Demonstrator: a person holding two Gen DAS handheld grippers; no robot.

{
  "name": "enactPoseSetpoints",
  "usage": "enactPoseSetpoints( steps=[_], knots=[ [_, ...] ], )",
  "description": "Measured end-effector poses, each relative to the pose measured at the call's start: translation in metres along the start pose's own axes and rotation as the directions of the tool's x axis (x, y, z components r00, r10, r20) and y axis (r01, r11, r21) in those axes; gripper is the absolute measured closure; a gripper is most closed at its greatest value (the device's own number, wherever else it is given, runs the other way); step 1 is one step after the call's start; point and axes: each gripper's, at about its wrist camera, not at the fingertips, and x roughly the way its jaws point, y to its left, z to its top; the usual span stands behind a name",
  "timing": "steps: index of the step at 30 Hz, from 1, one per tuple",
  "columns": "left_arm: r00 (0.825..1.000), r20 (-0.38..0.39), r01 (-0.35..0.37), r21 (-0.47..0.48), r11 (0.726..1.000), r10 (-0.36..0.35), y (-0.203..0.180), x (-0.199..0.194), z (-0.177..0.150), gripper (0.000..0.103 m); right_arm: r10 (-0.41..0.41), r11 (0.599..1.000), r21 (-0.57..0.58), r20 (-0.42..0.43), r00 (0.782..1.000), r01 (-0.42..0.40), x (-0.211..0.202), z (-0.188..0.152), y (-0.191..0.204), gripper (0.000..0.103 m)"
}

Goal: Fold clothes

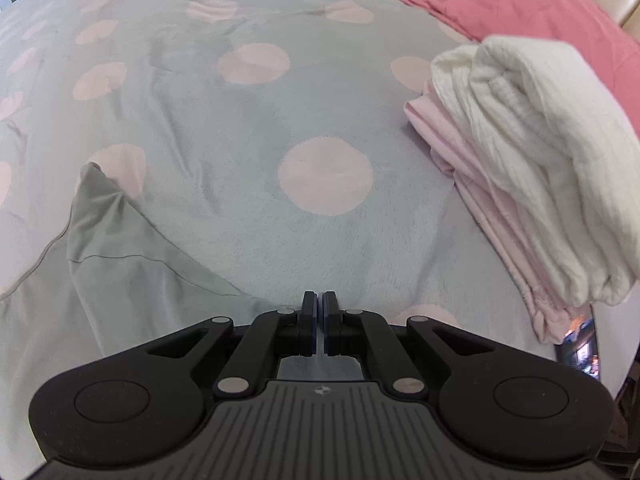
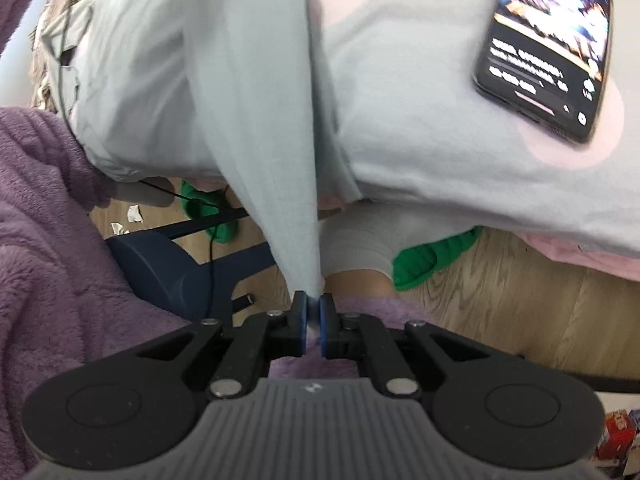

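The right gripper (image 2: pixel 313 303) has its jaws pinched on a thin gather of a pale grey-green garment (image 2: pixel 272 128), which runs up from the tips in a taut, narrowing strip toward the bed edge. That gripper sits low, off the side of the bed, above wooden floor (image 2: pixel 500 304), so the cloth is being drawn off or along the edge. The left gripper (image 1: pixel 319 304) is over the bed with its jaws nearly touching; I cannot make out any cloth between them, though the garment (image 1: pixel 120 248) lies rumpled just left of the tips, one corner peaked up.

As for progress: on the spotted blanket (image 1: pixel 240 140), to the right, a white knit (image 1: pixel 540 152) sits folded on a folded pink piece (image 1: pixel 480 184), so two items lie done. The grey-green one is unfolded, part spread on the bed, part stretched to the right gripper. I'd judge it is the piece in hand, needing to be laid flat before any fold. A phone (image 2: pixel 548 44) lies on the blanket near the edge.
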Motion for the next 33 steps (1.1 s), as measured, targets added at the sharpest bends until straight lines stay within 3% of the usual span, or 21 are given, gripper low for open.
enactPoseSetpoints(
  steps=[5, 7, 9, 11, 17, 21, 26, 33],
  knots=[
    [1.0, 0.013, -0.007, 0.005, 1.0, 0.007, -0.001, 0.008, -0.004, 0.101, 0.006, 1.0, 0.006, -0.02, 1.0, -0.006, 0.011, 0.006, -0.005, 0.095],
    [0.999, 0.038, 0.01, 0.013, 1.0, -0.011, -0.002, 0.004, -0.005, 0.099, -0.007, 1.0, -0.001, -0.035, 0.999, 0.007, 0.014, 0.008, -0.006, 0.089],
    [0.998, 0.05, 0.041, 0.021, 0.999, -0.042, -0.003, -0.002, -0.006, 0.088, -0.021, 1.0, -0.018, -0.042, 0.999, 0.02, 0.015, 0.008, -0.003, 0.071],
    [0.995, 0.075, 0.066, 0.043, 0.997, -0.069, -0.004, -0.013, -0.009, 0.068, -0.041, 0.998, -0.048, -0.017, 0.999, 0.04, 0.01, 0.008, 0.003, 0.068],
    [0.981, 0.176, 0.07, 0.09, 0.993, -0.085, 0.009, -0.048, -0.021, 0.066, -0.117, 0.983, -0.128, 0.113, 0.987, 0.132, -0.01, 0.011, 0.022, 0.068],
    [0.973, 0.225, 0.032, 0.077, 0.996, -0.049, 0.035, -0.068, -0.03, 0.066, -0.151, 0.971, -0.153, 0.216, 0.965, 0.187, -0.024, 0.018, 0.033, 0.068],
    [0.965, 0.262, -0.002, 0.003, 1.0, 0.001, 0.083, -0.084, -0.041, 0.066, -0.217, 0.954, -0.12, 0.35, 0.911, 0.274, -0.037, 0.033, 0.041, 0.068],
    [0.961, 0.276, 0.016, -0.098, 0.995, 0.012, 0.135, -0.087, -0.054, 0.066, -0.243, 0.931, -0.136, 0.464, 0.852, 0.339, -0.044, 0.077, 0.063, 0.068]
  ],
)
